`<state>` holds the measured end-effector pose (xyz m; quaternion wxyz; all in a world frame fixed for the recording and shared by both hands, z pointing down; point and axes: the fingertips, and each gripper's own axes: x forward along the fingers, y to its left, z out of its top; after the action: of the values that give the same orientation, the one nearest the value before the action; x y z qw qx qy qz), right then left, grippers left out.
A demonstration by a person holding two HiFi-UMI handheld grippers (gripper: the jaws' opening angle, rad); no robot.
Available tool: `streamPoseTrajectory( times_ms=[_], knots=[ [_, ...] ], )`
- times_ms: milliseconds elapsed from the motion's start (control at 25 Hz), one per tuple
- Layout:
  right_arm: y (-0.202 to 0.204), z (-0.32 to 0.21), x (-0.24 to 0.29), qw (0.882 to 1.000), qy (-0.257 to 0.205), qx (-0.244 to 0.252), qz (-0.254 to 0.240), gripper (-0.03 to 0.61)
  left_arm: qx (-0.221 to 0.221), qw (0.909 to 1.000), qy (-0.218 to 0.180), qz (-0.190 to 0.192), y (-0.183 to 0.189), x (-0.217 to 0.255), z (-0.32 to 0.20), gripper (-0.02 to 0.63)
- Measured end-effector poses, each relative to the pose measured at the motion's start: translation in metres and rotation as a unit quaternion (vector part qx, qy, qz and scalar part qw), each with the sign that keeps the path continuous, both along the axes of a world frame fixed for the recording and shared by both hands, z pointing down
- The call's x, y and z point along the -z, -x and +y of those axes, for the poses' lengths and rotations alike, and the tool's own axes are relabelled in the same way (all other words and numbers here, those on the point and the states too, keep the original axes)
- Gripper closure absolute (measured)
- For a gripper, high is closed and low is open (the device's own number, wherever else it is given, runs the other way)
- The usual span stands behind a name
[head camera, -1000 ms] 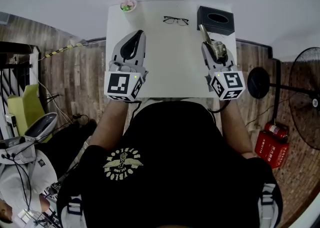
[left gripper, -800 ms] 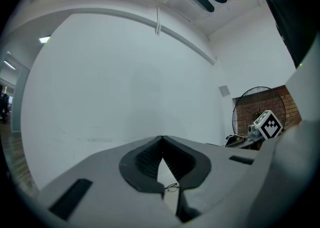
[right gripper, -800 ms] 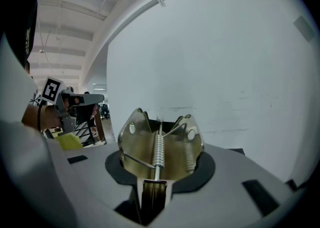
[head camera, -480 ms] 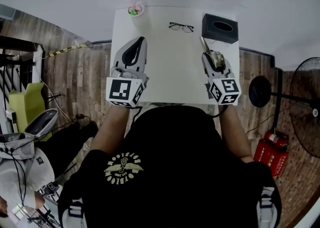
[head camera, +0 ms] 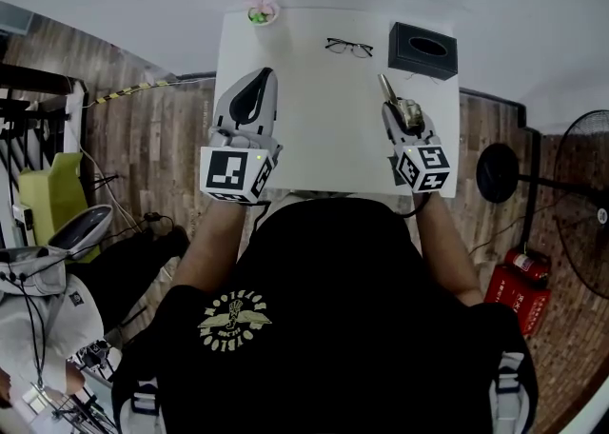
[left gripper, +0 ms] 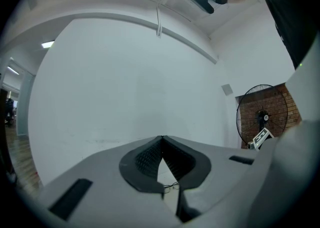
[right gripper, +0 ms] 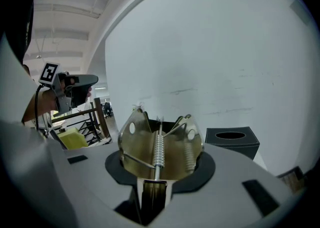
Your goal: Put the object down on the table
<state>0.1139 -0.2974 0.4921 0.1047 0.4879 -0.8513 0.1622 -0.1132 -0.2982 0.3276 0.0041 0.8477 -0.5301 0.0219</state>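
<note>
A brass spring clip (head camera: 409,112) with a long handle sits between the jaws of my right gripper (head camera: 403,116), over the right side of the white table (head camera: 324,128). In the right gripper view the clip (right gripper: 160,149) fills the jaws, with its coil spring upright in the middle, and the right gripper (right gripper: 154,184) is shut on its lower end. Whether the clip touches the table I cannot tell. My left gripper (head camera: 259,89) hovers over the table's left side, shut and empty; in its own view the left gripper's (left gripper: 161,139) jaw tips meet.
A pair of glasses (head camera: 348,47) lies at the table's far middle. A black tissue box (head camera: 422,49) stands at the far right corner and a small pink pot (head camera: 260,13) at the far left. A floor fan (head camera: 580,175) stands right of the table.
The head view has shifted a little. Both grippers keep nearly the same place over the table, and the right one still holds the clip.
</note>
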Motion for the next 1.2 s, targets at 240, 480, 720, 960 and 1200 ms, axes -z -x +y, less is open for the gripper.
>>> streamPoseTrajectory(
  times_ms=[240, 480, 720, 960, 1200],
  knots=[
    [-0.005, 0.010, -0.019, 1.000, 0.017, -0.009, -0.012, 0.454, 0.002, 1.0000, -0.001, 0.000, 0.005, 0.001, 0.011, 0.606],
    [-0.005, 0.009, -0.039, 0.999, 0.033, -0.018, -0.015, 0.454, 0.001, 1.0000, -0.006, -0.001, 0.010, 0.004, 0.014, 0.606],
    [-0.005, 0.015, -0.062, 0.998, 0.056, -0.021, -0.016, 0.454, -0.005, 1.0000, -0.001, -0.001, 0.011, 0.001, 0.020, 0.606],
    [-0.004, 0.014, -0.084, 0.998, 0.067, -0.022, -0.004, 0.454, -0.005, 0.9999, -0.001, -0.009, 0.016, -0.002, 0.020, 0.606],
    [-0.001, 0.007, -0.107, 0.996, 0.087, -0.030, 0.005, 0.454, -0.006, 0.9998, -0.006, -0.015, 0.024, 0.003, 0.017, 0.606]
  ],
)
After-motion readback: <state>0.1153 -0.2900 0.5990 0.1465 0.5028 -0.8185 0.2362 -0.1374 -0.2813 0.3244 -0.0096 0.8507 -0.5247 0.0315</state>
